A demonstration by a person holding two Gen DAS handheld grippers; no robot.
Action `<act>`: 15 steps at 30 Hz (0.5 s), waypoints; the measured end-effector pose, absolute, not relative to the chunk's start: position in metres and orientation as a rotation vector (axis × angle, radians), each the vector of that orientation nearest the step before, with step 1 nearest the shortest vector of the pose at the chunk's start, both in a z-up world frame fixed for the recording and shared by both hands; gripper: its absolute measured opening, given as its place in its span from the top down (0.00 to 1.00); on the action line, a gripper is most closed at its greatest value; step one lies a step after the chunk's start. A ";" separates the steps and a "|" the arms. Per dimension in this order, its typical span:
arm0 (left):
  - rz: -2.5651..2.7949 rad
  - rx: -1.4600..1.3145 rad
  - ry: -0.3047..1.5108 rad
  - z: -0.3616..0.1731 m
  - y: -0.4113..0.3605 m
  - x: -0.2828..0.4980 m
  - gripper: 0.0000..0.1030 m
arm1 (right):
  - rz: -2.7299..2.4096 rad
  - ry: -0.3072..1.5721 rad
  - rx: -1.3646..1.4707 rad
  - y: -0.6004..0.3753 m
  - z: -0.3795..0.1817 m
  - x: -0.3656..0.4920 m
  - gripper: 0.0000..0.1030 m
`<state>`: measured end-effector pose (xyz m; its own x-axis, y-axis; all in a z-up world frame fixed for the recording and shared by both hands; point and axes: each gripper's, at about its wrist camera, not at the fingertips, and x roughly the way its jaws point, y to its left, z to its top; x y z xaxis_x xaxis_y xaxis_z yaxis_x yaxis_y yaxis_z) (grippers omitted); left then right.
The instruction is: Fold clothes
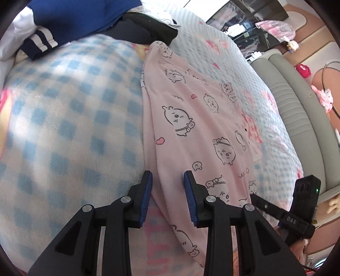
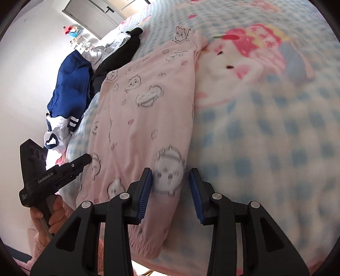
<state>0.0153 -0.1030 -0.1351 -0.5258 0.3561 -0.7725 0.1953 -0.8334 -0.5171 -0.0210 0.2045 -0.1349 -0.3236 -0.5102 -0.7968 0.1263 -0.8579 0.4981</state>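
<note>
A: Right, where do the pink pyjama trousers lie?

B: Flat along the bed, on the blue-and-white checked blanket. In the left wrist view they run from the claw at 6 o'clock up toward 12 o'clock, narrowing at the far end. They carry small cartoon animals and hearts.

A: And the left claw?

B: Its two blue-padded fingers stand apart. The near edge of the trousers lies between them, but the pads do not press on the cloth.

A: The right claw?

B: Also apart, a little wider. A printed animal on the trousers shows in the gap, close to the left pad; whether that pad touches the cloth, I cannot tell. The gathered waistband lies below the fingers, toward 6 o'clock.

A: Anything else on the bed?

B: A blue garment with white stripes at 11 o'clock in the left view, and a black garment at 12 o'clock, touching the far end of the trousers. At 4 o'clock the right gripper's body pokes in. In the right view, a hand at 8 o'clock holds the other gripper's handle.
</note>
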 end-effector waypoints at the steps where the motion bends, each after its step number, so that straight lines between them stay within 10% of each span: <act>1: 2.525 -1.481 -0.854 -0.135 -0.101 0.016 0.73 | -2.221 -0.505 1.521 0.205 -0.136 -0.017 0.58; 4: 2.564 -1.449 -0.828 -0.128 -0.097 0.018 0.98 | -2.220 -0.517 1.525 0.202 -0.140 -0.009 0.57; 15: 2.529 -1.552 -0.950 -0.146 -0.111 0.025 0.97 | -2.327 -0.401 1.529 0.195 -0.137 -0.004 0.61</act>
